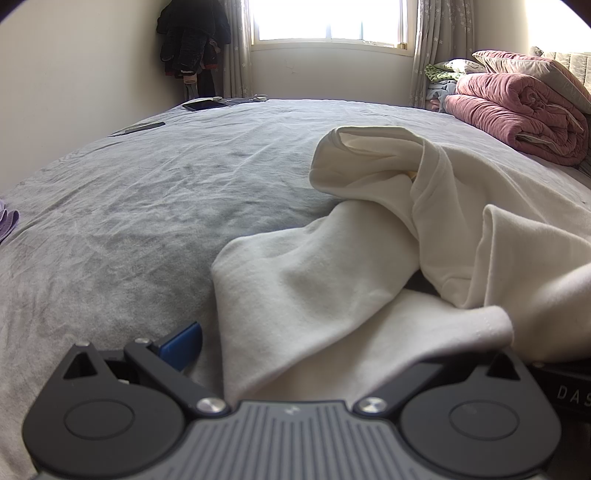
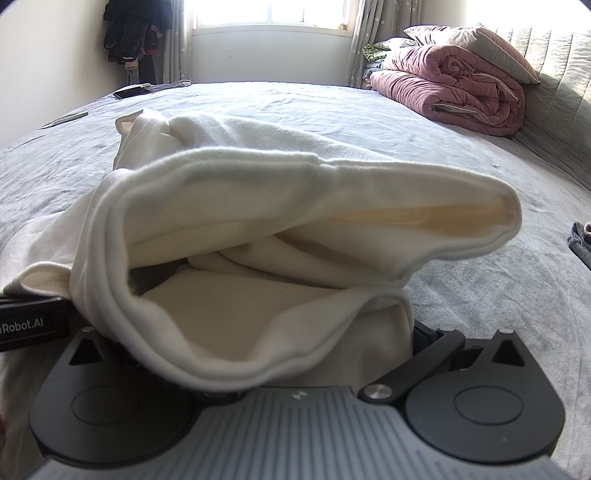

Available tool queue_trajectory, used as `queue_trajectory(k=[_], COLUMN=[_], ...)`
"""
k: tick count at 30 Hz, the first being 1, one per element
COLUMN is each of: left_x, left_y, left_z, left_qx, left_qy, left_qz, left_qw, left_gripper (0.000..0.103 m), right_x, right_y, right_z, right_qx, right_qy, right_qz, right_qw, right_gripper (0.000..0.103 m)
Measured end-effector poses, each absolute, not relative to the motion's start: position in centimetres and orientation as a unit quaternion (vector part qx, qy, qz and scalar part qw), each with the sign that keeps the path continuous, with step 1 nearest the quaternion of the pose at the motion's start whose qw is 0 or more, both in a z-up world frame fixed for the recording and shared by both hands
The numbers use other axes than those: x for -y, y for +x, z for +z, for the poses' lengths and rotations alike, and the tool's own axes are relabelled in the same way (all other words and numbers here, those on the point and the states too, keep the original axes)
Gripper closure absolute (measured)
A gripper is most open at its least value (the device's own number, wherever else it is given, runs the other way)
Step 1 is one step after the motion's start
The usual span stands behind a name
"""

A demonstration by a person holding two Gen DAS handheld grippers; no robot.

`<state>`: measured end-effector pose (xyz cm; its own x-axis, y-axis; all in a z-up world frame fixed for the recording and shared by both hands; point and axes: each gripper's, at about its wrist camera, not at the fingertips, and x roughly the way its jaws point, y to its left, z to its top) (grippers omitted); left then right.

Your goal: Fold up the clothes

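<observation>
The crumpled cream-white cotton garment lies on the grey bed cover, draped over both grippers. Right gripper is under its open hem, nearer; left gripper at the edge. Both jaws are wide apart, gripping nothing.

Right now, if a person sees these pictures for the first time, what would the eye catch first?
First, the crumpled cream garment, lying unfolded on the grey bed just ahead of both grippers, its open hem gaping toward the right wrist camera. Next, the rolled pink quilt stacked at the far right by the headboard. Then the bright window on the far wall, with dark clothes hanging in the left corner.
</observation>
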<state>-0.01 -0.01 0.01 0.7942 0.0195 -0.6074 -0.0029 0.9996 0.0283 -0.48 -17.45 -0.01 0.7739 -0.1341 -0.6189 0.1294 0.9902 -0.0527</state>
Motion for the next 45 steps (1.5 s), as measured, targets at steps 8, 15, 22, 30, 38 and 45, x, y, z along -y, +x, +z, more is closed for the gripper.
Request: queue_trajectory(k=[8, 15, 22, 30, 38, 45], left_x=[0.02, -0.01, -0.02, -0.01, -0.03, -0.03], left_y=[-0.05, 0.0, 0.03, 0.03, 0.02, 0.01], left_z=[0.03, 0.02, 0.04, 0.07, 0.1, 0.13], left_qx=[-0.321, -0.321, -0.321, -0.321, -0.321, -0.321], left_qy=[0.013, 0.013, 0.014, 0.014, 0.014, 0.014], left_qz=[0.006, 0.006, 0.007, 0.007, 0.008, 0.008], left_qw=[0.947, 0.947, 0.947, 0.947, 0.947, 0.947], left_gripper=[0.0, 0.0, 0.0, 0.0, 0.0, 0.0], right_x=[17.47, 17.41, 17.3, 17.25, 17.24, 17.24], right_y=[-0.5, -0.47, -0.41, -0.34, -0.27, -0.18], right_z=[0.02, 0.03, 0.0, -0.05, -0.05, -0.07], right_qx=[-0.329, -0.329, -0.329, -0.329, -0.329, -0.329], right_qy=[-0.004, -0.004, -0.004, -0.004, -0.004, -0.004], right_qz=[-0.07, -0.07, -0.07, -0.07, -0.071, -0.071], right_qw=[0.942, 0.942, 0.942, 0.942, 0.942, 0.942], right_gripper=[0.0, 0.0, 0.0, 0.0, 0.0, 0.0])
